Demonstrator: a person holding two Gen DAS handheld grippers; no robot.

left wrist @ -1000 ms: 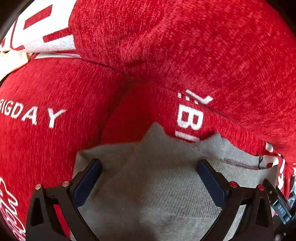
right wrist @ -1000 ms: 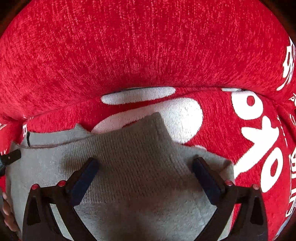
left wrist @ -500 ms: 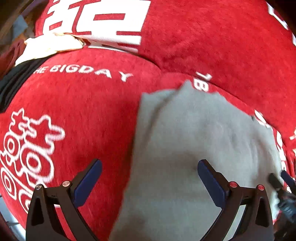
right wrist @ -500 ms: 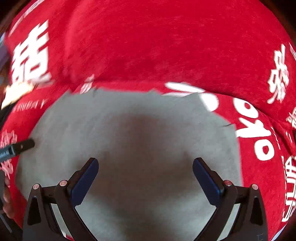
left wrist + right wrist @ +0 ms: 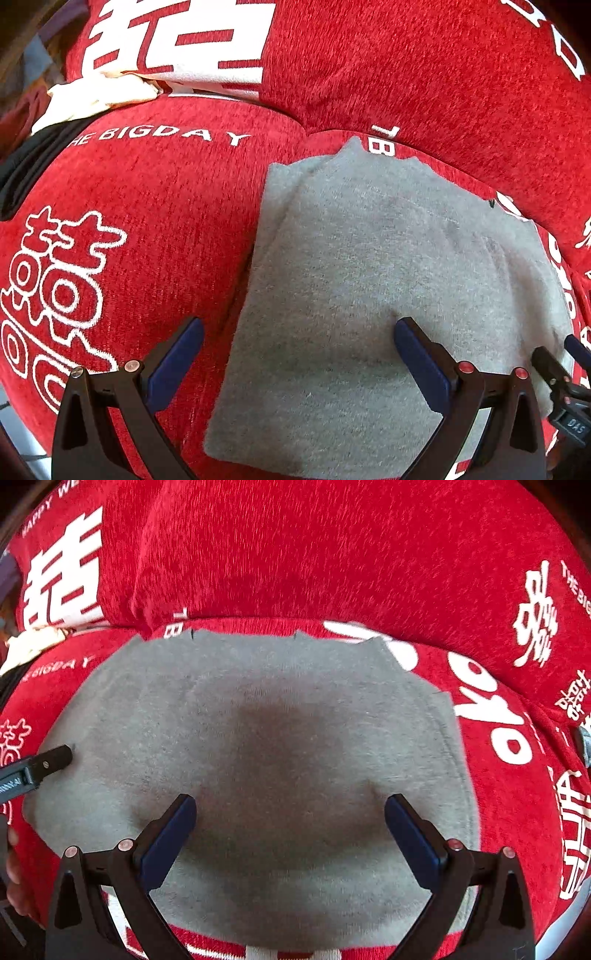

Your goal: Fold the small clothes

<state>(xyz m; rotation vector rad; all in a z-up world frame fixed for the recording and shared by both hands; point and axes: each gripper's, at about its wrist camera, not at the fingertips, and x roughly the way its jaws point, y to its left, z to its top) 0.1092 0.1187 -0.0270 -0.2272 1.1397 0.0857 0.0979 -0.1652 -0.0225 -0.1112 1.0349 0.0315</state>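
A small grey knit garment [image 5: 369,280] lies folded flat on the red sofa seat [image 5: 147,221]. Seen from the right wrist, the same grey garment [image 5: 280,738] fills the middle of the view, with a dark shadow across it. My left gripper [image 5: 299,343] hangs open above the garment's left edge, nothing between its fingers. My right gripper [image 5: 290,819] is open too, over the garment's near half. A tip of the right gripper [image 5: 565,365] shows at the left wrist view's right edge, and a tip of the left gripper [image 5: 40,766] at the right wrist view's left edge.
The red sofa backrest [image 5: 332,554] with white lettering rises just behind the garment. A cream cloth [image 5: 96,99] and a black cloth [image 5: 29,166] lie at the seat's far left. A hand [image 5: 14,871] shows at the lower left edge.
Both grippers have pulled back and up from the garment. The garment, seen bunched close up before, now lies flat and whole in view. Both stayed open.
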